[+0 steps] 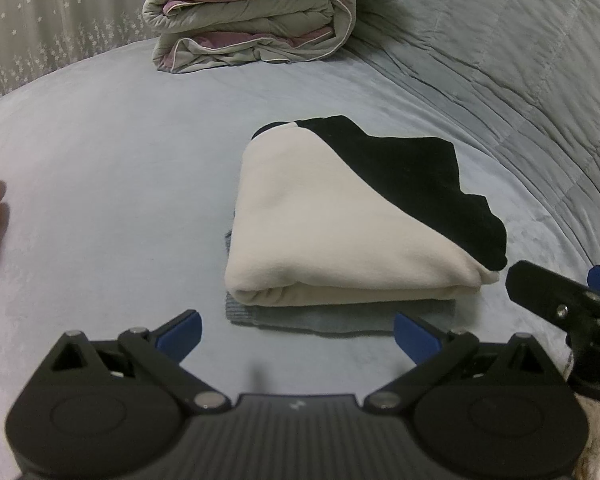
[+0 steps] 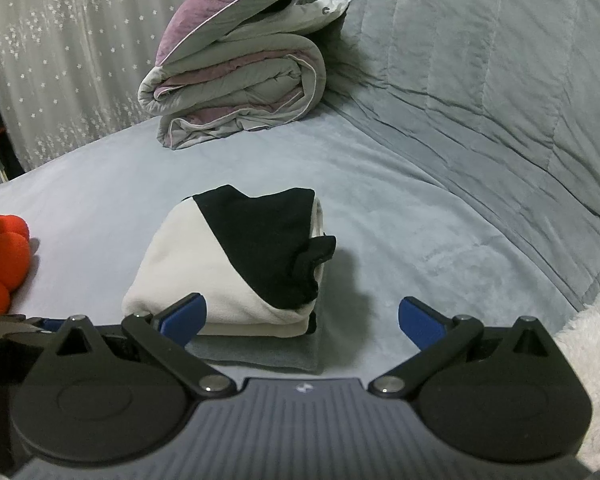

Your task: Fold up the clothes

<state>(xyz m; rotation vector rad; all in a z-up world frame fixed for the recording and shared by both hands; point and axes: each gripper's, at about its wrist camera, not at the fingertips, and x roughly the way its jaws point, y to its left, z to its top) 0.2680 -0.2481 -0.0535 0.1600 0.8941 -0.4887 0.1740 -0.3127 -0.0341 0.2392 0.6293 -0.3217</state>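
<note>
At the bottom of each wrist view the fingers stand wide apart and hold nothing: the left gripper (image 1: 298,330) and the right gripper (image 2: 302,318). Just beyond the left fingers, at frame centre, the folded cream-and-black garment (image 1: 340,224) lies on a folded grey cloth (image 1: 332,316) on the bed (image 1: 100,184). In the right view it sits centre-left, past the left finger (image 2: 184,316). An orange plush toy (image 2: 0,264) is at the left edge; a rolled quilt (image 1: 252,28) lies farthest, at upper centre
</note>
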